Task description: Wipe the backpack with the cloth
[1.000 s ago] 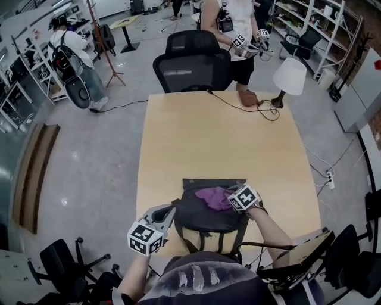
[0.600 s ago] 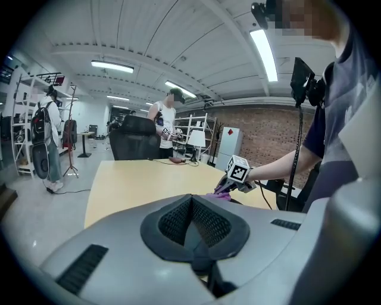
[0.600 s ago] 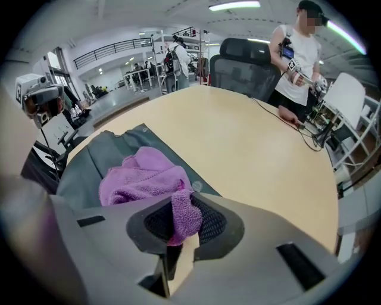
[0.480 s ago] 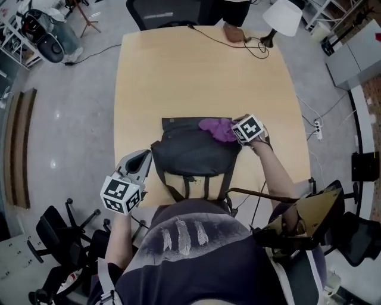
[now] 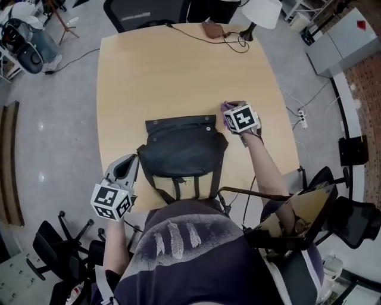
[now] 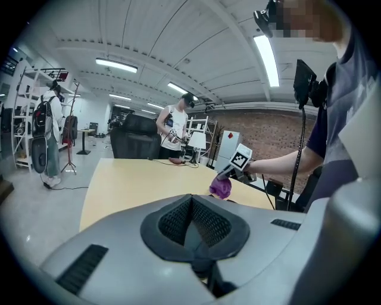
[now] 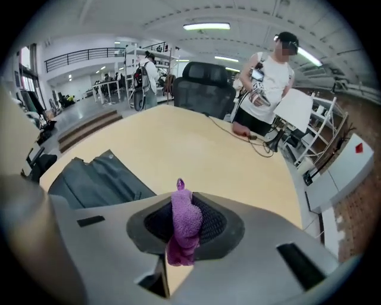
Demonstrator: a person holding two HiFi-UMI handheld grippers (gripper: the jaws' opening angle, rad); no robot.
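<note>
Pale wooden table (image 5: 178, 71) fills the middle of the room, and the dark backpack (image 5: 181, 149) lies flat at its near side, straps spilling over the near edge toward the person.

Right gripper (image 5: 233, 114) is clamped on the purple cloth (image 7: 182, 221), a wad pinched between the pads. But look where it is: just beside the bag's far right corner, over bare wood, not touching the fabric. Left gripper (image 5: 130, 161) sits near the table's near left corner, just beside the bag, jaws together on nothing.

So where are we? The cloth is in hand, and that part is done. I can't tell from the flap how much has been wiped; nothing on it reads as clean or dirty. At this instant no wiping contact is made, so I'd say the cloth has to go onto the bag for any stroke.

Room looks generous. The far half of the table is open, with the lamp (image 5: 262, 12) and cable (image 5: 223, 37) well apart at the far edge. It's tighter on the right, where only a strip of table lies beyond the gripper.
</note>
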